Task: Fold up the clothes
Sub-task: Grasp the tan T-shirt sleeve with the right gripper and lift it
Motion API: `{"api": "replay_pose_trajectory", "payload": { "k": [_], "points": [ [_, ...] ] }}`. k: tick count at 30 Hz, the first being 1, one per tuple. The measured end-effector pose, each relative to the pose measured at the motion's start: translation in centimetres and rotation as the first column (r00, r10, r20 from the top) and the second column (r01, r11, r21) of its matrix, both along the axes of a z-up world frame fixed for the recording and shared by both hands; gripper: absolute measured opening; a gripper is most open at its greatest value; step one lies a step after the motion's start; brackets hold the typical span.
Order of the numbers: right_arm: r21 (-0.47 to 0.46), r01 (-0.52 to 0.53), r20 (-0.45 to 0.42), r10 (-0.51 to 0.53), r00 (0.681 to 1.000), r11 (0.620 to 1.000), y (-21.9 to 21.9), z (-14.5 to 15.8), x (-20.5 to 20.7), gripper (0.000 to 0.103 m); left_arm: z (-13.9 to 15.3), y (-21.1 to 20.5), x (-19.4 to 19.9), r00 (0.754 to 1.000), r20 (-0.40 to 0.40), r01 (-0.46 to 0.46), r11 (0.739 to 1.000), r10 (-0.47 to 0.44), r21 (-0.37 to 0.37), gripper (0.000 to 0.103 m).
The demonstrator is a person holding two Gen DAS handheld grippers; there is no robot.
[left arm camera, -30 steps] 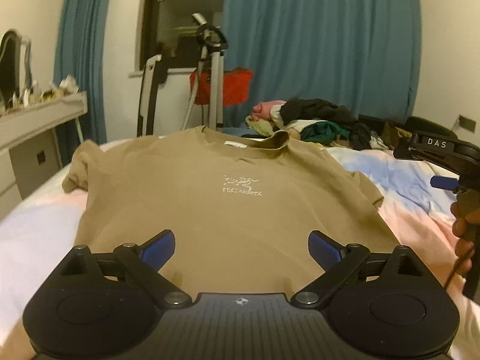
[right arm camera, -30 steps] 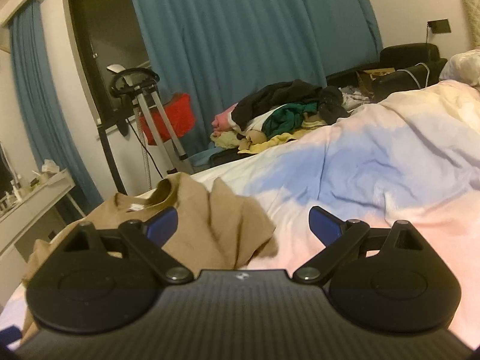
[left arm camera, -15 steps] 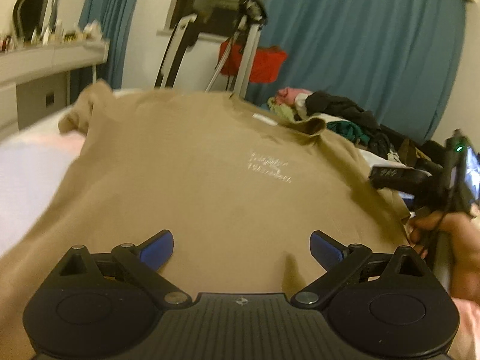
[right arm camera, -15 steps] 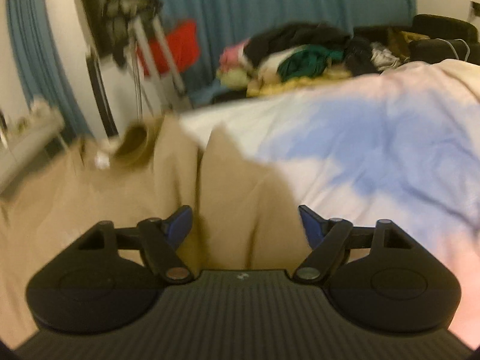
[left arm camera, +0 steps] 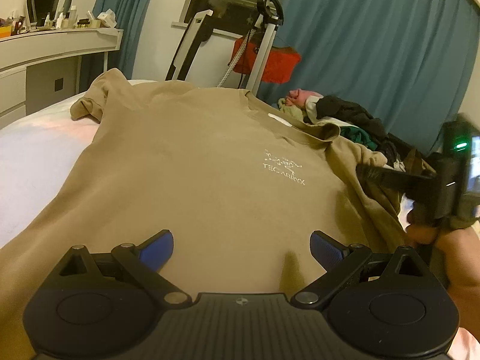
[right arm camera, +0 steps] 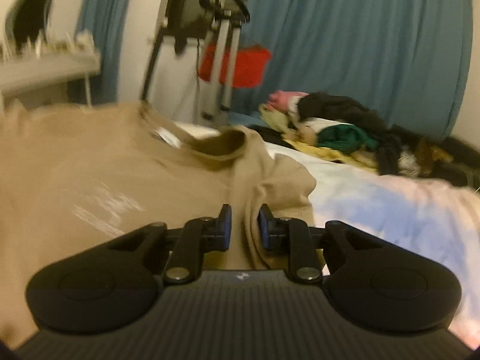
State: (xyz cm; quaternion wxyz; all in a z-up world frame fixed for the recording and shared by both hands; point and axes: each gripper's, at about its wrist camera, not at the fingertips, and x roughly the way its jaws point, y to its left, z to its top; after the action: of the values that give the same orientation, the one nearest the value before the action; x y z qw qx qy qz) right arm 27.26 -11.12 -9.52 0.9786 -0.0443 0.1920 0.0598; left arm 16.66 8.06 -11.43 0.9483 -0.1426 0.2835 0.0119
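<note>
While the tan T-shirt (left arm camera: 192,174) lay spread front-up across the bed (left arm camera: 33,147), its collar toward the blue curtain (left arm camera: 375,48), the left gripper (left arm camera: 241,247) hovered over the shirt's lower part with its blue pads (left arm camera: 157,247) set wide apart, holding nothing. At the shirt's side nearest the heap of clothes (right arm camera: 336,129), the right gripper (right arm camera: 242,225) was closing its jaws on a bunched fold of the sleeve cloth, which stood between the two pads; whether both pads already pressed on it could not be told for certain, though the cloth filled the narrow gap. A hand (left arm camera: 450,246) carried that gripper beside the shirt. Beyond the shirt's collar stood a metal stand (left arm camera: 264,39) with a red cloth (left arm camera: 270,63).
</note>
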Motion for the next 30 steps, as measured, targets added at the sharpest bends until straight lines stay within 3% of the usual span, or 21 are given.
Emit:
{"api": "replay_pose_trajectory", "payload": {
  "k": [2, 4, 6, 10, 13, 15, 16, 17, 18, 20, 22, 24, 28, 30],
  "points": [
    [0.141, 0.003, 0.008, -0.005, 1.000, 0.990, -2.2, 0.6, -0.7, 0.030, 0.0, -0.2, -0.1, 1.000, 0.001, 0.004, 1.000, -0.004, 0.007, 0.099],
    [0.261, 0.035, 0.013, -0.039, 0.999, 0.965, -4.5, 1.2, -1.3, 0.046, -0.1, -0.5, -0.2, 1.000, 0.002, 0.007, 1.000, -0.007, 0.013, 0.099],
    [0.345, 0.125, 0.008, -0.136, 0.991, 0.930, -7.2, 1.0, -1.6, 0.077, -0.2, -0.7, -0.3, 1.000, 0.006, 0.013, 1.000, -0.013, 0.016, 0.099],
    [0.498, 0.276, -0.090, -0.268, 0.959, 0.822, -12.5, -0.8, -1.7, 0.082, -0.7, -1.0, -0.2, 1.000, 0.006, 0.021, 0.999, -0.022, 0.030, 0.100],
    [0.595, 0.308, -0.191, -0.242, 0.951, 0.742, -14.6, -3.2, -0.7, 0.081, -1.0, -1.3, -0.1, 1.000, 0.003, 0.026, 0.999, -0.026, 0.048, 0.100],
    [0.633, 0.295, -0.228, -0.192, 0.954, 0.716, -15.0, -4.5, 0.2, 0.080, -1.2, -1.5, -0.1, 1.000, 0.003, 0.030, 0.998, -0.030, 0.061, 0.101],
    [0.617, 0.280, -0.221, -0.179, 0.959, 0.735, -14.6, -4.6, 0.7, 0.079, -1.3, -1.6, -0.1, 0.999, 0.004, 0.032, 0.997, -0.032, 0.069, 0.101],
    [0.593, 0.264, -0.210, -0.171, 0.963, 0.760, -14.2, -4.6, 1.2, 0.067, -1.4, -1.7, -0.1, 0.999, 0.005, 0.033, 0.997, -0.034, 0.076, 0.101],
    [0.560, 0.243, -0.199, -0.156, 0.968, 0.792, -13.4, -4.4, 1.7, 0.041, -1.4, -1.8, -0.1, 0.999, 0.006, 0.035, 0.996, -0.035, 0.082, 0.101],
    [0.463, 0.202, -0.169, -0.138, 0.976, 0.863, -11.4, -3.1, 2.2, 0.015, -1.5, -1.9, -0.1, 0.999, 0.009, 0.035, 0.996, -0.036, 0.084, 0.101],
    [0.370, 0.153, -0.111, -0.120, 0.987, 0.916, -9.5, -1.5, 2.0, 0.011, -1.6, -1.8, -0.3, 0.999, 0.012, 0.036, 0.996, -0.037, 0.082, 0.101],
    [0.335, 0.151, -0.053, -0.141, 0.989, 0.930, -9.3, 0.3, 1.7, 0.008, -1.7, -1.7, -0.4, 0.999, 0.015, 0.036, 0.996, -0.037, 0.077, 0.101],
    [0.348, 0.288, 0.012, -0.312, 0.950, 0.892, -12.9, 2.3, 1.0, 0.008, -1.7, -1.5, -0.5, 0.999, 0.019, 0.036, 0.997, -0.037, 0.066, 0.101],
    [0.371, 0.354, -0.010, -0.377, 0.926, 0.859, -15.2, 1.9, 0.7, 0.008, -1.6, -1.5, -0.4, 0.999, 0.018, 0.037, 0.997, -0.038, 0.067, 0.101]
  ]
}}
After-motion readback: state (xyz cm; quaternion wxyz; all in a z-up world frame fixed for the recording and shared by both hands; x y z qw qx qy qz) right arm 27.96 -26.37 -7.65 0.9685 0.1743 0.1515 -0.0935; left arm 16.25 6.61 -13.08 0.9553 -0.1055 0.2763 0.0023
